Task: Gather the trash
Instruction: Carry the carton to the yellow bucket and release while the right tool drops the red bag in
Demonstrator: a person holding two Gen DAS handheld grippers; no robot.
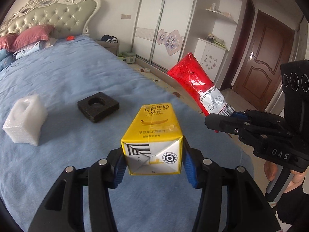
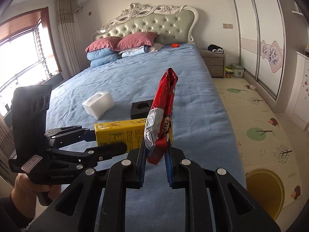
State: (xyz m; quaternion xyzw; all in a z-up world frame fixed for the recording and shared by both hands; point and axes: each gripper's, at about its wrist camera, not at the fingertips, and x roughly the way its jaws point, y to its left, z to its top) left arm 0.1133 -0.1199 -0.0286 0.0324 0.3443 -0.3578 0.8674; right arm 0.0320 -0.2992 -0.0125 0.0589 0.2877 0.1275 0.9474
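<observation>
Left gripper [image 1: 152,162] clamps carton [image 1: 154,129]; right gripper [image 2: 155,164] pinches wrapper [image 2: 162,116]; bed [image 2: 135,77] edge near.

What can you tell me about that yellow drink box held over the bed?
The yellow drink box is a small carton of coated card with a banana picture, printed text and a white folded end bearing a black striped mark and a round stamp. It looks intact, lying lengthwise and roughly level above the blue bed sheet, touching nothing but the left tongs, whose blue ribbed pads clamp its two sides near the folded end. A red wrapper hangs close beside it.
</observation>
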